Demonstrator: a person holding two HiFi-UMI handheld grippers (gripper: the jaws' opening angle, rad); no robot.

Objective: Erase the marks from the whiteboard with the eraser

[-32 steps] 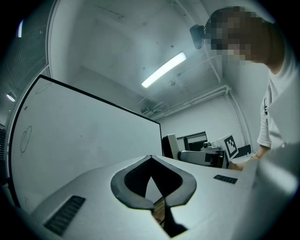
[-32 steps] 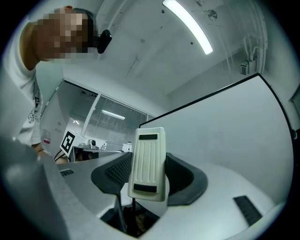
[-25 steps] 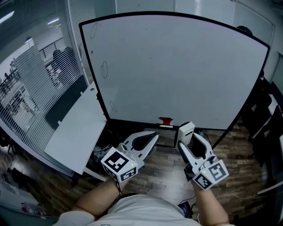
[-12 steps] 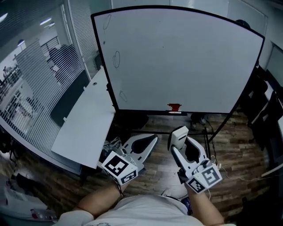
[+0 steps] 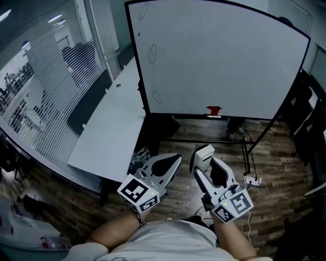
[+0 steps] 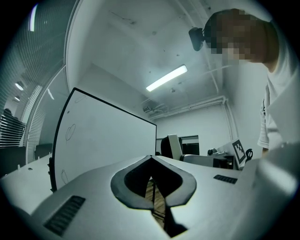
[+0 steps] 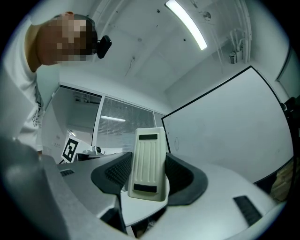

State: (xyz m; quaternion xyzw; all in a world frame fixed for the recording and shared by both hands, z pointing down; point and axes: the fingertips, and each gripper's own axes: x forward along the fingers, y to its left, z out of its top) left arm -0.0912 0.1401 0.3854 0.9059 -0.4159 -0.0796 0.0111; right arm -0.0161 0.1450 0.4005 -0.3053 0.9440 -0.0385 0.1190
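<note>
One white eraser point(image 5: 202, 157) stands upright between the jaws of the right hand-held gripper point(image 5: 201, 162), which is clamped on its two long sides. In the right gripper view the eraser point(image 7: 148, 161) shows a ribbed plastic back with a dark strip at each end. It is low in the head view, well apart from the whiteboard point(image 5: 224, 56).

The whiteboard has a black frame and stands on the wood floor point(image 5: 270, 163) ahead of the person. Faint pen marks lie along its left edge: a loop near the top corner point(image 5: 144, 10), an oval point(image 5: 152, 53) below it, and a smaller loop point(image 5: 156, 97) lower down. A small red object point(image 5: 214, 110) sits at the board's bottom edge; what it is cannot be told.

The left hand-held gripper point(image 5: 177, 158) is just beside the right one. Its jaws are closed tip to tip with nothing between them, and the left gripper view point(image 6: 151, 159) shows only a thin slit of floor behind them.

A white bench point(image 5: 109, 132) runs along the left of the board, next to a glass wall with blinds point(image 5: 46, 76). A white power strip with cables point(image 5: 250, 179) lies on the floor to the right.

Compared with half a second ago, the board sits higher and further right in the head view. More of the bench and floor now show. Both grippers keep the same places, and the eraser stays clamped.
</note>
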